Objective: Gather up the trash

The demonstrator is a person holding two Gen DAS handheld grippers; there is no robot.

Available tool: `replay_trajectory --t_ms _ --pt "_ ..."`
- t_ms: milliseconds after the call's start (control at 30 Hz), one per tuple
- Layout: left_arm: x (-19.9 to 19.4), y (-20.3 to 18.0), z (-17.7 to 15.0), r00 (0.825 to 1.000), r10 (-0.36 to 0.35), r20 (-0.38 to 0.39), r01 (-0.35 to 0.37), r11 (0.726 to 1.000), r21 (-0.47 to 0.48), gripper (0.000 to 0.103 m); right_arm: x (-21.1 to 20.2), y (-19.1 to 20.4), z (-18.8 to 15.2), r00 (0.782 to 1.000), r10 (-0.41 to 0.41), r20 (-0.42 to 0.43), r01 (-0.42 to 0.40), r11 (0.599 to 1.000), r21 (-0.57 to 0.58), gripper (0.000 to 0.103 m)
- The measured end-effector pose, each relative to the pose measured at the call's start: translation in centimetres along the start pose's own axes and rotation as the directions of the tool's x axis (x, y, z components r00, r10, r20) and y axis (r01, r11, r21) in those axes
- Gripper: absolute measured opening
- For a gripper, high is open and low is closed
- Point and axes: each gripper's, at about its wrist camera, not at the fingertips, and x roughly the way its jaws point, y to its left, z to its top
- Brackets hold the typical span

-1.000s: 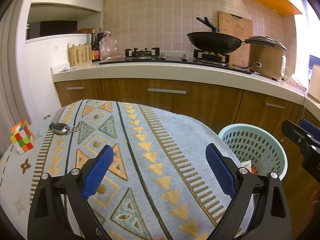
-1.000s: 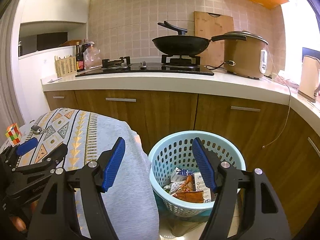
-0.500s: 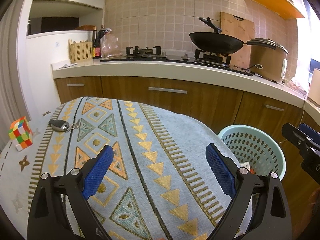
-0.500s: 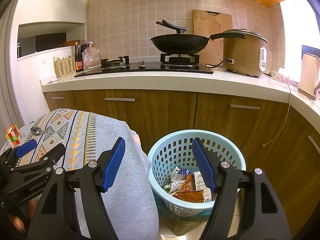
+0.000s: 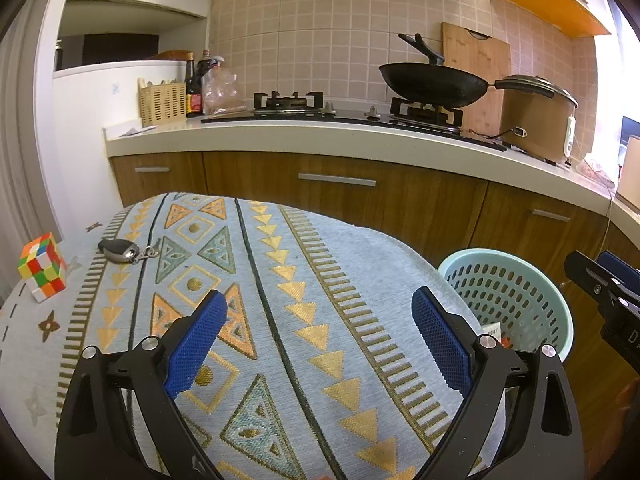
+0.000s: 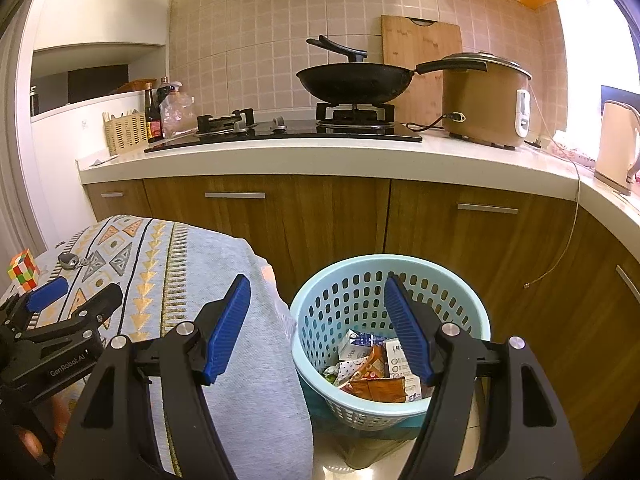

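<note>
Hovering above the patterned tablecloth (image 5: pixel 280 320), the left gripper (image 5: pixel 318 338) has its blue pads spread wide with nothing between them, only woven cloth showing in the gap. On that cloth, off to the left, a car key (image 5: pixel 120 250) lies flat, and beyond it near the table's edge sits a colourful puzzle cube (image 5: pixel 42 266); no wrapper or scrap is visible on the part of the table in view. The right gripper (image 6: pixel 316 330) is held beside the table's draped edge, above the light blue basket (image 6: pixel 400 268), and its jaws also stand apart and empty, one pad over the grey cloth and the other in front of the basket's far wall. The basket stands on the floor, close against the hanging cloth and in front of the wooden cabinets (image 6: pixel 320 216). Inside it lies the trash (image 6: pixel 374 372): crumpled wrappers, an orange-brown packet and small cartons piled at the bottom. In the right wrist view the left gripper shows at the lower left, with fingers of the person's hand (image 6: pixel 60 416) beneath it. Behind everything, a black wok (image 6: pixel 352 82) rests on the hob next to a rice cooker (image 6: pixel 484 100) on the counter.
</note>
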Motion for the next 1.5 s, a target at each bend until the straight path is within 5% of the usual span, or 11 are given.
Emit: replay_trajectory --t_ms 1500 --pt "-0.12 0.08 -0.2 1.0 0.0 -0.006 0.0 1.0 -0.009 0.091 0.72 0.26 0.1 0.999 0.021 -0.025 -0.021 1.0 0.003 0.066"
